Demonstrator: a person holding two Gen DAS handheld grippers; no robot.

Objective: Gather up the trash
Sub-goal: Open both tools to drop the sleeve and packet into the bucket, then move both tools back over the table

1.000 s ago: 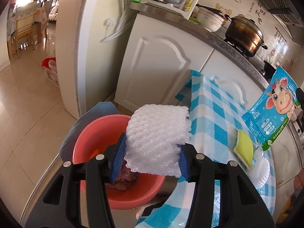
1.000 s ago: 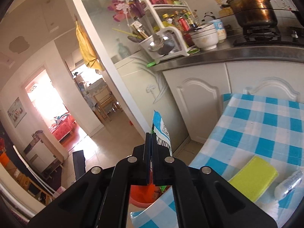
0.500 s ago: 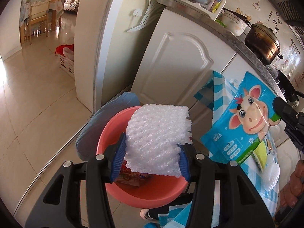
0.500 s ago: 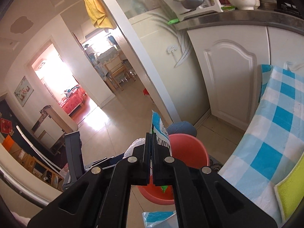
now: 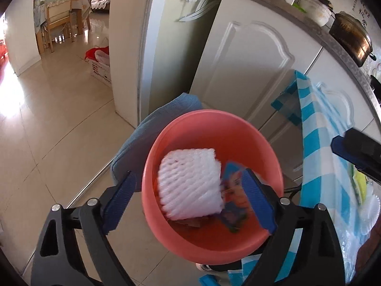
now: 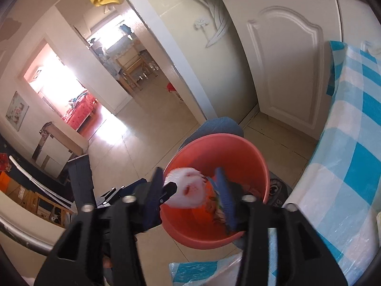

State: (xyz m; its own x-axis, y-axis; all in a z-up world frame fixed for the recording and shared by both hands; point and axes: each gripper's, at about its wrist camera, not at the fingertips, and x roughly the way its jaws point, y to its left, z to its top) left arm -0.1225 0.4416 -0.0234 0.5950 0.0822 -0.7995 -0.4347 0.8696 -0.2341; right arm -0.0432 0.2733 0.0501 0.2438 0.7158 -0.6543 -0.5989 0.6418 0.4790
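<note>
Lying inside the red basin (image 5: 259, 147), the white foam netting (image 5: 190, 181) sat against its near-left wall, blurred in both views, and touched no gripper. Just to the right of it in the same basin, the blue cartoon-printed wrapper (image 5: 234, 202) stood tilted on edge, partly hidden behind a blue finger pad; beneath the 2 items some darker brown scraps showed at the basin's bottom, too blurred to name. The left gripper (image 5: 188, 202) hovered over the basin with its jaws spread wide and nothing between them, 1 pad outside the basin's left rim and the other above its right side. The right gripper (image 6: 191, 197) likewise hung above the basin with its jaws parted and empty, the netting visible through the gap in the right wrist view. Behind the basin rested a blue-grey cushion-like thing (image 5: 154, 131), touching its far-left rim. To the right of the basin ran the table with the blue-and-white checked cloth (image 5: 316, 143), and beyond the basin stood the white cabinet door (image 5: 247, 59) on the pale tiled floor (image 5: 52, 119).
</note>
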